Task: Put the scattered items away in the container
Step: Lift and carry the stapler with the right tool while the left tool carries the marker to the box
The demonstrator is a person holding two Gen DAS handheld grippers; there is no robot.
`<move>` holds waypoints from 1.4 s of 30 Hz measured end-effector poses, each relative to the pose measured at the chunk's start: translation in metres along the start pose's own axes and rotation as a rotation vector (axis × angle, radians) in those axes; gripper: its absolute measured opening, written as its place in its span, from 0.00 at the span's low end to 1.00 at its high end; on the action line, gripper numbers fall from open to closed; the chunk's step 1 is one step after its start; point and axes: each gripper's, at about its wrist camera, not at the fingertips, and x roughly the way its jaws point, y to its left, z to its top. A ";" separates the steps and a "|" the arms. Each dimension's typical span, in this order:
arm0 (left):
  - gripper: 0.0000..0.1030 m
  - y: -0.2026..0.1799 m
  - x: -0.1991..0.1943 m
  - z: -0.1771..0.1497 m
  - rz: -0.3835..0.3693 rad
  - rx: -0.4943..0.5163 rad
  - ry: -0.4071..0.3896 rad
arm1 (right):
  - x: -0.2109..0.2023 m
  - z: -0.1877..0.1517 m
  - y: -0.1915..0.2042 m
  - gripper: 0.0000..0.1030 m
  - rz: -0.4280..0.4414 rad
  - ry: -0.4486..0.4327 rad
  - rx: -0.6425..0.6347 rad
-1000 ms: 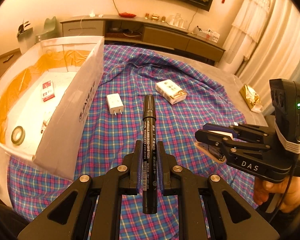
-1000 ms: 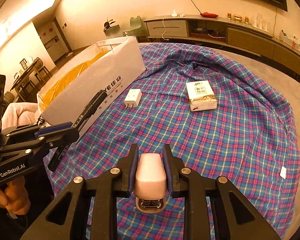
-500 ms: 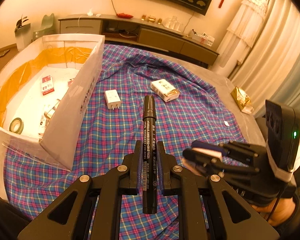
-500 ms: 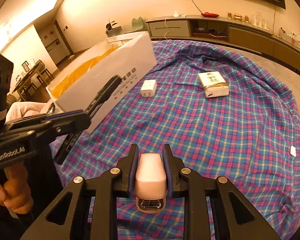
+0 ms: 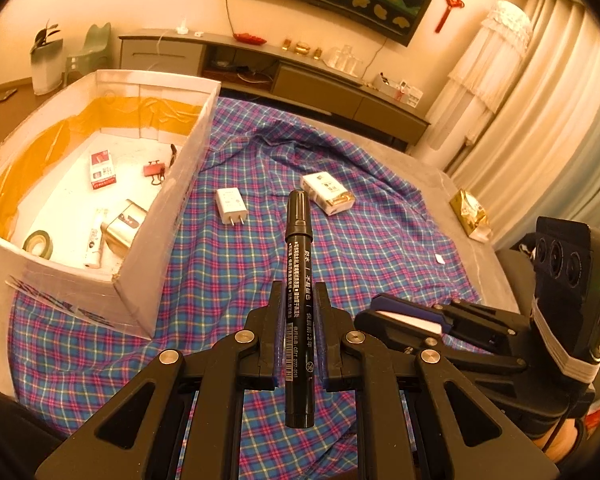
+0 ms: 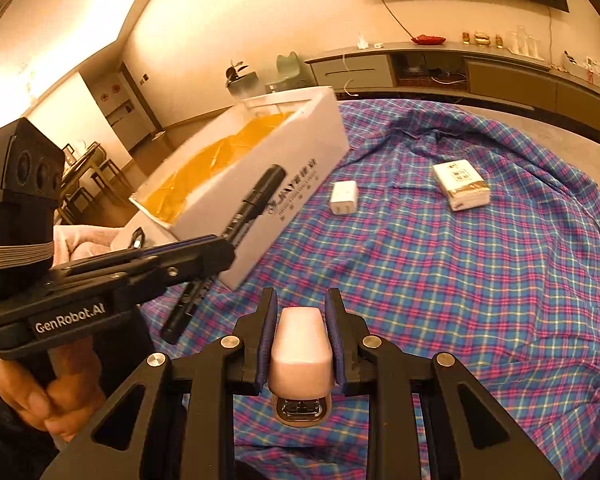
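Left hand-held gripper (image 5: pixel 298 320) clamped shut and angled downward, right hand-held gripper (image 6: pixel 302 336) likewise, side by side

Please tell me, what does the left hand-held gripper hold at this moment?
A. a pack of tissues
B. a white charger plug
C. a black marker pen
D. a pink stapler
C: the left hand-held gripper is shut on the black marker pen, while the charger plug and tissue pack lie on the plaid cloth.
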 end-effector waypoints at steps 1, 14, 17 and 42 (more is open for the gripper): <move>0.13 0.001 -0.001 0.000 -0.003 -0.002 -0.003 | 0.000 0.001 0.003 0.25 0.003 -0.001 -0.005; 0.13 0.024 -0.022 0.012 -0.033 -0.053 -0.054 | -0.002 0.026 0.043 0.25 0.025 -0.021 -0.074; 0.13 0.029 -0.026 0.015 -0.035 -0.063 -0.064 | -0.004 0.032 0.050 0.25 0.027 -0.027 -0.091; 0.13 0.080 -0.053 0.038 -0.058 -0.153 -0.148 | 0.007 0.077 0.106 0.24 0.030 -0.037 -0.222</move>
